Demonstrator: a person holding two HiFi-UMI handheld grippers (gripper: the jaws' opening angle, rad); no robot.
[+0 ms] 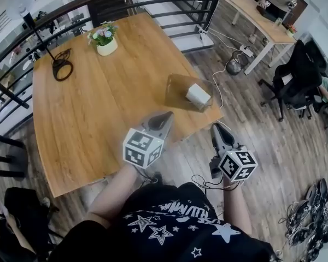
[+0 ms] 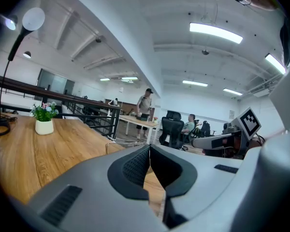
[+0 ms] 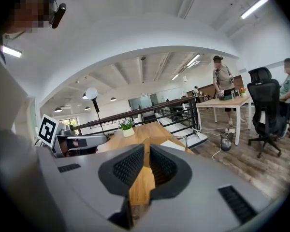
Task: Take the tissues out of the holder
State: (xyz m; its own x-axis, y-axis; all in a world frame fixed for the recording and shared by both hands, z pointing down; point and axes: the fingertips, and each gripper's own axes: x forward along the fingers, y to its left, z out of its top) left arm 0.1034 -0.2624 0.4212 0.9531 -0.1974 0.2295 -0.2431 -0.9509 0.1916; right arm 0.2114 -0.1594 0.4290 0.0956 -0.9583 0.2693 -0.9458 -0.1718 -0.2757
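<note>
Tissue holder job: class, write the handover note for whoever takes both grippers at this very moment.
Left gripper: shut, empty.
Right gripper: shut, empty.
Both are by the wooden table's near edge, short of the holder and touching nothing.
The tissues sit in the clear holder near the table's right corner.
Done: nothing; the tissues are not out yet.
Left: reach the holder, open a gripper, grip the tissues and probably steady the holder while pulling them out.
</note>
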